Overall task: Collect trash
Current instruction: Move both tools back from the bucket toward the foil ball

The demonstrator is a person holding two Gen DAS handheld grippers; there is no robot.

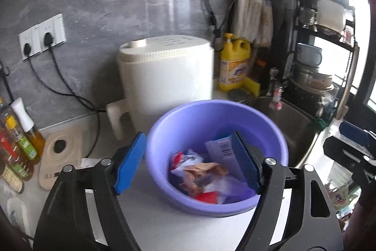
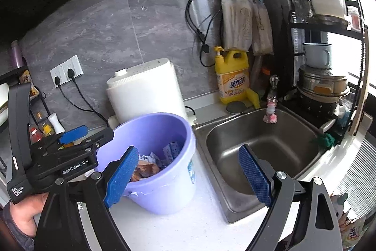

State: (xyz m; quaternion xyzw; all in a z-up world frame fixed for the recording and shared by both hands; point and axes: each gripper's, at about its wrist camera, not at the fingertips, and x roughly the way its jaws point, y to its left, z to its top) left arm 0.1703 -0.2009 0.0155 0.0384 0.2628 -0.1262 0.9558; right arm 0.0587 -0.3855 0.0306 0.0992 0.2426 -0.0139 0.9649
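Observation:
A purple plastic bucket (image 1: 164, 131) stands on the white counter and holds crumpled wrappers and paper trash (image 1: 204, 173). My left gripper (image 1: 188, 161) is open and empty just above the bucket's near rim, its right finger over the opening. The bucket also shows in the right wrist view (image 2: 169, 180), left of the sink. My right gripper (image 2: 188, 175) is open and empty, above the counter between the bucket and the sink. The left gripper's body (image 2: 58, 157) shows at the left in the right wrist view.
A white appliance (image 1: 164, 72) stands behind the bucket. A steel sink (image 2: 263, 152) lies to the right, with a yellow detergent bottle (image 2: 231, 77) and a dish rack (image 2: 324, 58) behind it. Condiment bottles (image 1: 21, 145) and a beige board (image 1: 61, 152) sit at the left.

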